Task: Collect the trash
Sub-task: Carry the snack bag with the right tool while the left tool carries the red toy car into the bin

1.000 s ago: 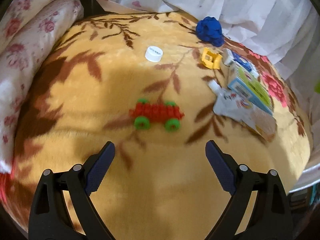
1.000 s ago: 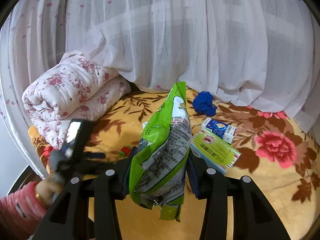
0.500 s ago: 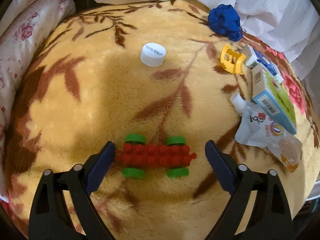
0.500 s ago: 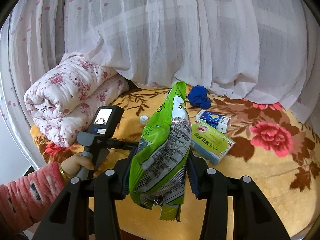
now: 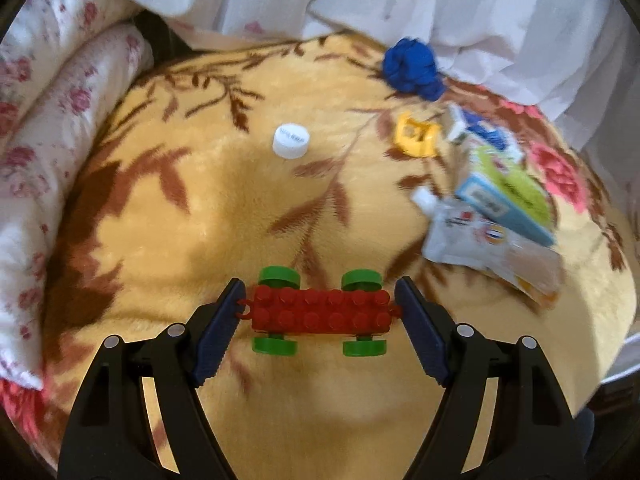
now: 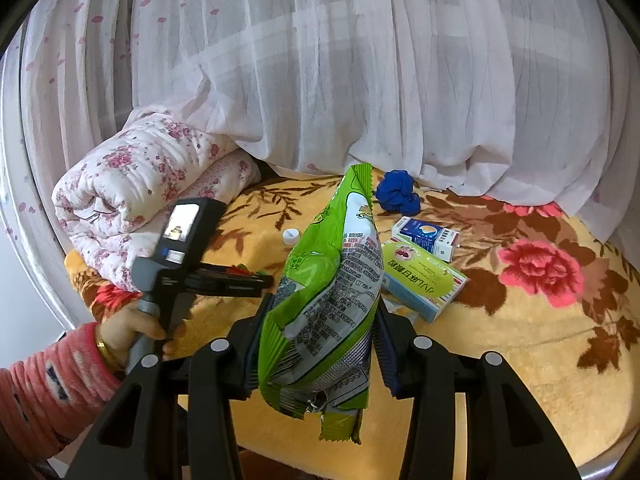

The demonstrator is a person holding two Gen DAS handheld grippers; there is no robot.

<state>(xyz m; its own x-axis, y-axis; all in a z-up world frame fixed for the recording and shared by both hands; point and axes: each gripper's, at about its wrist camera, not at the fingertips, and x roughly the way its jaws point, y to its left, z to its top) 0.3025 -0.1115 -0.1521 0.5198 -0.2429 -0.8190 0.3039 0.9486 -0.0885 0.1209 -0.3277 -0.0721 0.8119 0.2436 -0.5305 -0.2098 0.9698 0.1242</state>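
Scene: a bed covered by a yellow floral blanket (image 5: 192,240), a rolled flowered quilt (image 6: 132,184) at one side, white curtain (image 6: 360,80) behind.

Litter on the blanket, largest first: green-and-blue carton (image 5: 508,196); silver spouted pouch (image 5: 480,248), lying flat and touching the carton's near edge; small blue-and-white box (image 5: 480,136) just beyond the carton; crumpled blue wad (image 5: 412,66) near the curtain; white bottle cap (image 5: 291,141), alone in the open middle. Also a yellow plastic piece (image 5: 416,136) and a red brick toy car with green wheels (image 5: 320,310); these read as toys, not trash.

Right gripper (image 6: 316,344): clamped on a green snack bag (image 6: 332,292), held upright, pads pressing both faces near its lower half. Bag looks empty or nearly so: light, crinkly film, slippery. Judgement: grip is adequate while pinched flat; film could slide if loosened.

Left gripper (image 5: 320,320): jaws have just been closing, and the toy car sits lengthwise between them, pad tips at both its ends. The left pad looks to touch the car's hook end. Cannot tell whether they truly press. The car appears to rest on the blanket.

Handling notes for remaining trash:
- Carton: stiff, light; take across its narrow sides.
- Pouch: limp, slick foil; take at the rigid spout.
- Cap: small, hard, may sink into the plush pile; pinch across the rim from above.
- Blue wad: soft, compressible; any pinch holds.
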